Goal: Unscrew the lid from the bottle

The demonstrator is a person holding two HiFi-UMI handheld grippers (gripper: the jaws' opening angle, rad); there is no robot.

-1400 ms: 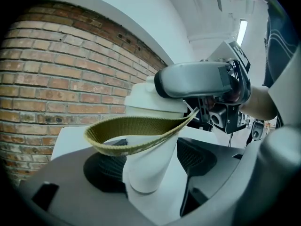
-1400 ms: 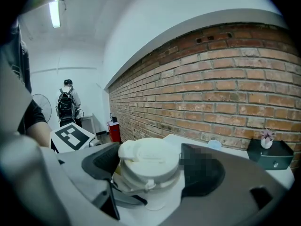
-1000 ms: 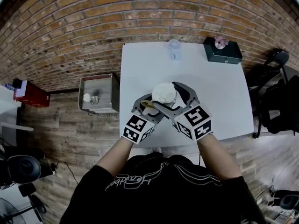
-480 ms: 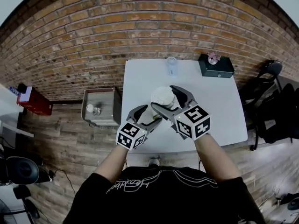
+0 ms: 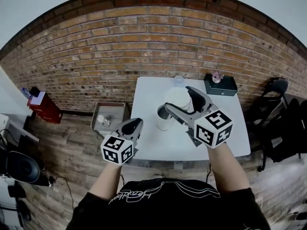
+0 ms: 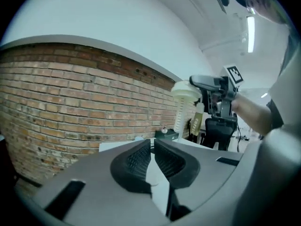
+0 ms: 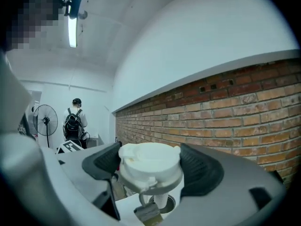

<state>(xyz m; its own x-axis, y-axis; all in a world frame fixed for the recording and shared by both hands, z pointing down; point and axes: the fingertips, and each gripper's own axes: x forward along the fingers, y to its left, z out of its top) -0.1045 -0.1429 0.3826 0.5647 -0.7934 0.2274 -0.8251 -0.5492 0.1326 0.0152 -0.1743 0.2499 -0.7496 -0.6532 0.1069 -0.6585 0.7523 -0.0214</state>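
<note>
My right gripper (image 5: 175,100) is shut on the white lid (image 5: 178,97) and holds it up off the bottle. In the right gripper view both pads press the lid (image 7: 149,158) from its sides, and a round opening shows below it. The pale bottle (image 5: 164,123) stands on the white table (image 5: 220,128) under the lid, its dark mouth uncovered. My left gripper (image 5: 135,124) hangs low at the left, off the table's corner and apart from the bottle. Its jaws (image 6: 151,143) are closing and nearly meet, with nothing between them.
A clear cup (image 5: 178,80) and a dark box with a pink flower (image 5: 219,85) stand at the table's far edge. A grey crate (image 5: 109,115) sits on the floor left of the table, a black chair (image 5: 278,87) to its right. A brick wall lies behind.
My left gripper let go of the bottle, drew back down and left, and closed its jaws. The right gripper rose with the lid, which now stands clear of the bottle.
</note>
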